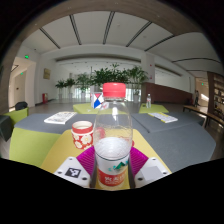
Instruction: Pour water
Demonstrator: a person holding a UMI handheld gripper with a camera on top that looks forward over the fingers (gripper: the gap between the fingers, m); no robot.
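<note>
A clear plastic water bottle (112,130) with a red cap and a white label stands upright between my fingers, filling the space between the magenta pads (86,160). My gripper (112,172) is shut on the bottle's lower body, both pads pressing its sides. A red and white paper cup (82,133) stands on the yellow-green table just ahead and to the left of the bottle, upright with its mouth open.
The table (40,148) is yellow-green with grey tables beyond. A book or papers (59,117) lies further back left, more papers (163,117) back right with a small bottle (148,102). Potted plants (100,78) line the far wall.
</note>
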